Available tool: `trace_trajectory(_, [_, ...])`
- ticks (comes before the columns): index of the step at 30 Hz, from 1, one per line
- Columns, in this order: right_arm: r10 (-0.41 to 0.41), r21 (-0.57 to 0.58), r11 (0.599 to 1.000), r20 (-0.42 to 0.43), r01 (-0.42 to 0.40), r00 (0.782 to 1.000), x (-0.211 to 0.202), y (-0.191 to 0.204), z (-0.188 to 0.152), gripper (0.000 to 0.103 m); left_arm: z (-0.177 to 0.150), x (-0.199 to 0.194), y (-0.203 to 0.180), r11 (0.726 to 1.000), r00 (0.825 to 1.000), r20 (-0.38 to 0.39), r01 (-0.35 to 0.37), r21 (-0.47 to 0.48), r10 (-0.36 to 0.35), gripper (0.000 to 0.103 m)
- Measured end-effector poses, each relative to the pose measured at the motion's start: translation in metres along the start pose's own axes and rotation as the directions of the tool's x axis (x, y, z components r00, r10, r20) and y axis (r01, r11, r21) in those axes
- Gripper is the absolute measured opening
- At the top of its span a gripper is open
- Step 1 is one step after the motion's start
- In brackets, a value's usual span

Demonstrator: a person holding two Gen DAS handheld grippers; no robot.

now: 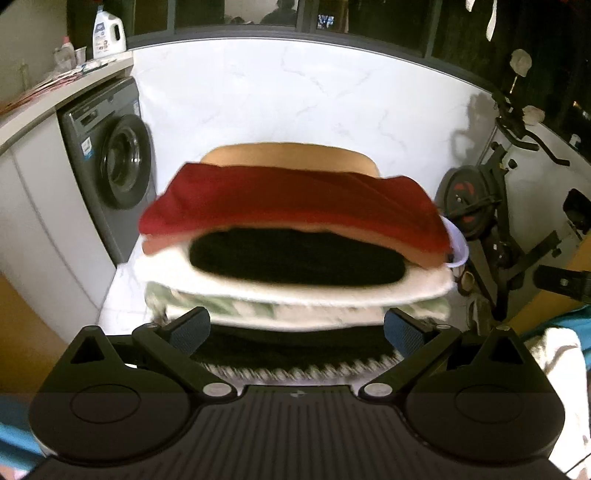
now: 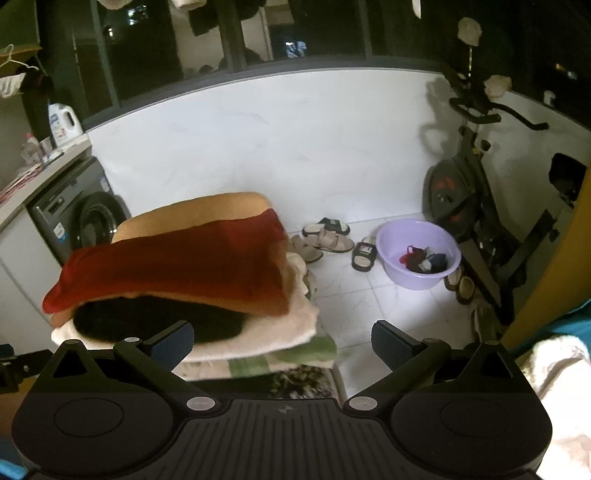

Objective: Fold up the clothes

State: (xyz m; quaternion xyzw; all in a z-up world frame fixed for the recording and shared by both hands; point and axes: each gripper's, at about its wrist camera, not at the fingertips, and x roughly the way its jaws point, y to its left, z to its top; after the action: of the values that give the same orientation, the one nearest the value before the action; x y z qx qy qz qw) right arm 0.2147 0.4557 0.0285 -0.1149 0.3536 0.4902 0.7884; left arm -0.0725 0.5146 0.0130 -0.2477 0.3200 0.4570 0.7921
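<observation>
A grey front-loading washing machine [image 1: 110,162] stands under a counter at left, and a black exercise bike [image 2: 476,206] leans against the white marble-look wall at right. Between them rises a stack of folded clothes [image 1: 295,258], blurred in both views: a red garment [image 1: 291,203] on top of a tan layer, then a black piece [image 1: 295,258], cream and green-patterned folds below. What the stack stands on cannot be told. A lilac basin [image 2: 419,254] holding small dark items sits on the tiled floor near sandals [image 2: 327,236]. The left gripper [image 1: 297,328] faces the stack's lower layers, fingers spread wide, holding nothing. The right gripper [image 2: 282,343] is likewise spread and empty, at the stack's right edge. A detergent jug [image 1: 107,33] stands on the counter.
</observation>
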Motion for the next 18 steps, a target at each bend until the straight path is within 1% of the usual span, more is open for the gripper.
trace_trajectory(5, [0.030, -0.009, 1.000, -0.009, -0.030, 1.000, -0.027, -0.027, -0.020, 0.102, -0.031, -0.034, -0.038, 0.999, 1.000, -0.005, -0.020, 0.031, 0.020, 0.102])
trace_trajectory(10, [0.051, -0.021, 0.998, -0.023, -0.052, 0.998, -0.052, -0.037, -0.040, 0.102, -0.056, -0.059, -0.062, 0.998, 0.998, -0.014, -0.056, 0.035, 0.057, 0.102])
trace_trajectory(14, [0.068, -0.031, 0.997, -0.034, -0.069, 0.997, -0.073, -0.045, -0.055, 0.102, -0.073, -0.075, -0.071, 0.995, 0.996, -0.008, -0.093, 0.026, 0.093, 0.102])
trace_trajectory(16, [0.071, -0.034, 0.997, -0.041, -0.072, 0.997, -0.083, -0.043, -0.064, 0.102, -0.081, -0.082, -0.074, 0.994, 0.994, -0.017, -0.105, 0.012, 0.105, 0.102])
trace_trajectory(18, [0.073, -0.036, 0.997, -0.049, -0.075, 0.996, -0.093, -0.041, -0.072, 0.102, -0.089, -0.090, -0.073, 0.995, 0.995, -0.027, -0.100, 0.000, 0.100, 0.102])
